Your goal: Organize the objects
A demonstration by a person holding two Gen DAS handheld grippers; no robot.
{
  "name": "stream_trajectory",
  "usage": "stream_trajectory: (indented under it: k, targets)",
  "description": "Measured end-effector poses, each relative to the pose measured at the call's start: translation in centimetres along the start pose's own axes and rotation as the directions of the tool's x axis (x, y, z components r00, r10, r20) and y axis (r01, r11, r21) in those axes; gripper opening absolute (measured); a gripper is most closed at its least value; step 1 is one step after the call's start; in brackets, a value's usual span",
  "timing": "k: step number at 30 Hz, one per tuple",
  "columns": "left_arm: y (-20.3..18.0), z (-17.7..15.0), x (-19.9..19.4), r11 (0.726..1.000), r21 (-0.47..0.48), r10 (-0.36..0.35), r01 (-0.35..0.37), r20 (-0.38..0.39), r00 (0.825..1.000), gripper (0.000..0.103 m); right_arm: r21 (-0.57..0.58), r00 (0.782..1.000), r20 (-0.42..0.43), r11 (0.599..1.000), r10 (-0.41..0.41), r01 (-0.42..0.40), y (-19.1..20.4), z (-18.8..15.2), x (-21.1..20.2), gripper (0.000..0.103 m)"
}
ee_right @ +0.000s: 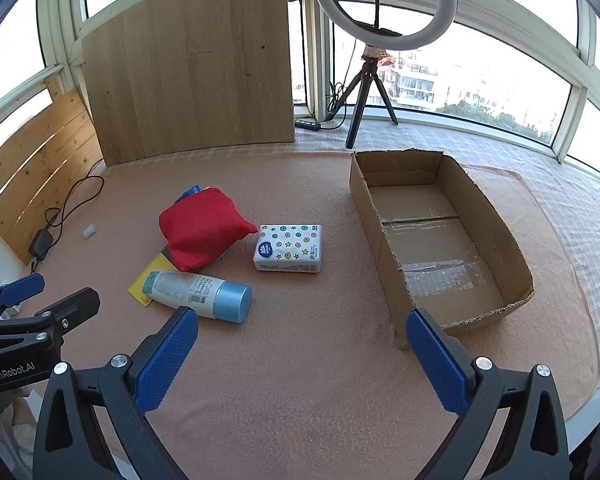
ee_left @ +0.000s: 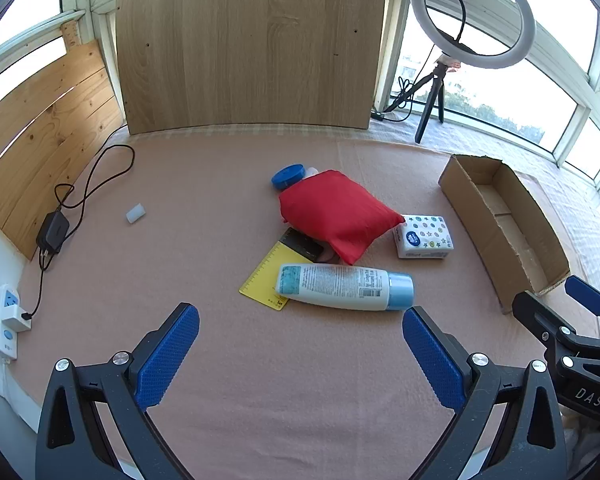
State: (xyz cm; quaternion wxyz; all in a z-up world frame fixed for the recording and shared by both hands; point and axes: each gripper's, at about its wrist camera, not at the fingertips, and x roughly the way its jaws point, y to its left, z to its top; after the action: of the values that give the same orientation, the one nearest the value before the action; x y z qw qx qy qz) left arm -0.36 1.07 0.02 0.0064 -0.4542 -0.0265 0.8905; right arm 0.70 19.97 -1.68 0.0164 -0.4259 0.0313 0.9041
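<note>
Nothing packed yet: brown cardboard box (ee_right: 440, 240) empty. Your left gripper (ee_left: 300, 356) and right gripper (ee_right: 302, 356) jaws wide, empty. Next: you grab white lotion bottle with blue cap (ee_right: 198, 294).

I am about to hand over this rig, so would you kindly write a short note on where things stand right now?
Left gripper: open, holding nothing, above the pink cloth.
Right gripper: open, holding nothing.
Brown cardboard box: nothing in it.
On the cloth beside the box: white lotion bottle with light-blue cap lying across a yellow ruler; red fabric pouch partly covering a blue-lidded container; patterned tissue pack.
Done: nothing packed.
Left: probably moving every item into the box.
</note>
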Motion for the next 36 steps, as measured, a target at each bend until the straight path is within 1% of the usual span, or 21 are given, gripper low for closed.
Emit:
stream_trajectory:
  k: [1,3,36]
  targets:
    - [-0.1,0.0,0.1,1.0,0.0,0.001,-0.001,0.001,1.0,0.103,0.0,1.0,0.0,1.0,0.0,0.0,0.0,0.0,0.0,0.102]
    - [1.0,0.0,-0.2,1.0,0.003,0.0,0.0,0.002,1.0,0.103,0.001,1.0,0.0,1.0,0.0,0.0,0.0,0.0,0.0,0.102]
    - [0.9,0.0,-0.1,1.0,0.003,-0.005,0.005,0.001,1.0,0.103,0.015,1.0,-0.008,1.0,0.007,-0.007,-0.6,0.0,0.0,0.102]
